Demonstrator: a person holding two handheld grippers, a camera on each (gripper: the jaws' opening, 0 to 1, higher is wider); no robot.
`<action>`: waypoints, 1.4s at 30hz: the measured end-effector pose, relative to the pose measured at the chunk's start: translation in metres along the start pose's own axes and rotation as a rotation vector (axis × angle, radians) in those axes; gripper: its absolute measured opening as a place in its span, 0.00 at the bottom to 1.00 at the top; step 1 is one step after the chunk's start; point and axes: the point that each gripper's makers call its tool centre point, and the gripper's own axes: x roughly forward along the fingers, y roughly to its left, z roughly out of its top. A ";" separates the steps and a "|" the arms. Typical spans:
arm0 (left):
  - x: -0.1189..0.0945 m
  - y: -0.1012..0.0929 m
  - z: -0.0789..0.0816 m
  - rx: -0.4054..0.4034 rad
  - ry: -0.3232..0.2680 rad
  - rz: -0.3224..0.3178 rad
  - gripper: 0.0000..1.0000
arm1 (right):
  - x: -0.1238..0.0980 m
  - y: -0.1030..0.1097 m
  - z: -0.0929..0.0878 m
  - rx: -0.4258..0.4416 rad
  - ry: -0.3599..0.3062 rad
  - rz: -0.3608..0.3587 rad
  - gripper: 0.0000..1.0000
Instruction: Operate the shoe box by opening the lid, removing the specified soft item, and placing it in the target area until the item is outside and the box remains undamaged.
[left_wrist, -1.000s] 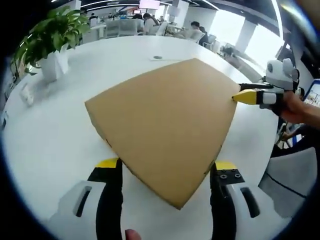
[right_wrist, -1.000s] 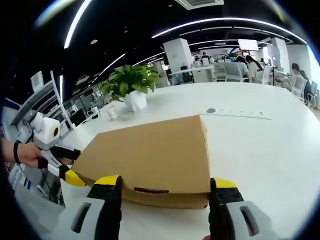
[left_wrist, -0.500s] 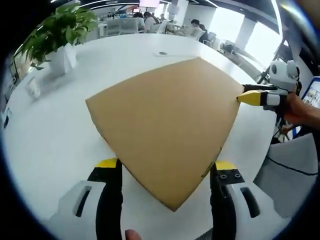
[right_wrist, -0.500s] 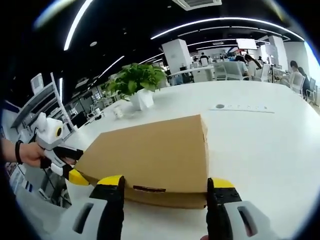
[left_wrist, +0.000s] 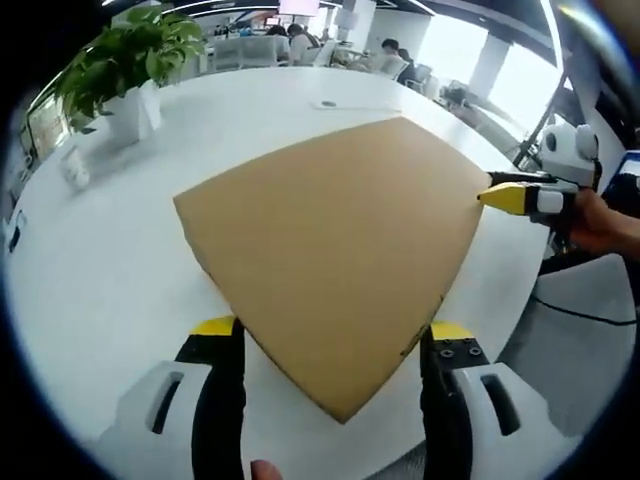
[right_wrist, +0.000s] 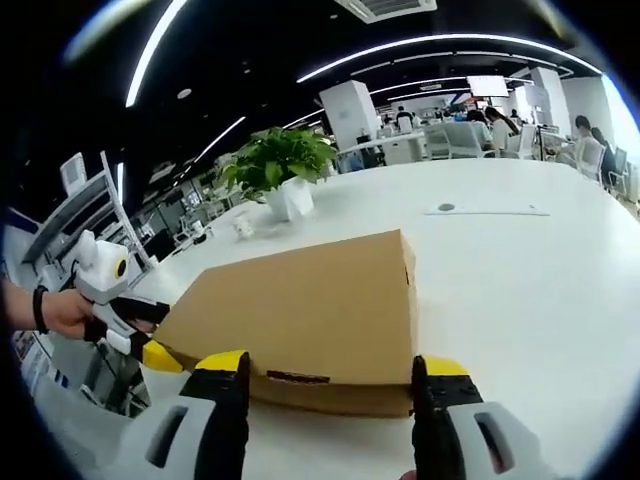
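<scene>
A shut brown cardboard shoe box (left_wrist: 335, 235) lies on the white table (left_wrist: 110, 260). In the left gripper view my left gripper (left_wrist: 328, 332) is open, its yellow-tipped jaws on either side of the box's near corner. The right gripper (left_wrist: 510, 195) shows there at the box's right corner, held by a hand. In the right gripper view my right gripper (right_wrist: 330, 366) is open, its jaws spanning the front edge of the shoe box (right_wrist: 310, 300). The left gripper (right_wrist: 150, 352) sits at the box's left corner there. The box's contents are hidden.
A potted plant (left_wrist: 125, 70) in a white pot stands at the table's far left, seen also as the plant (right_wrist: 275, 170) behind the box. A small round inset (left_wrist: 327, 103) and a small white object (left_wrist: 72, 170) lie on the table. People sit at desks far behind.
Both views have shifted slightly; the box looks a little closer between the right jaws. Box lid stays shut and both grippers stay open.
</scene>
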 end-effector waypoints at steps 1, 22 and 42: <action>0.000 0.000 0.000 0.002 0.001 -0.001 0.70 | -0.001 0.001 0.000 0.006 -0.005 0.004 0.64; -0.002 -0.001 0.001 -0.031 -0.052 -0.002 0.72 | -0.008 0.004 -0.005 -0.100 0.014 0.062 0.63; -0.008 0.000 -0.001 -0.017 -0.051 -0.023 0.73 | -0.017 0.011 -0.013 -0.119 0.008 0.030 0.55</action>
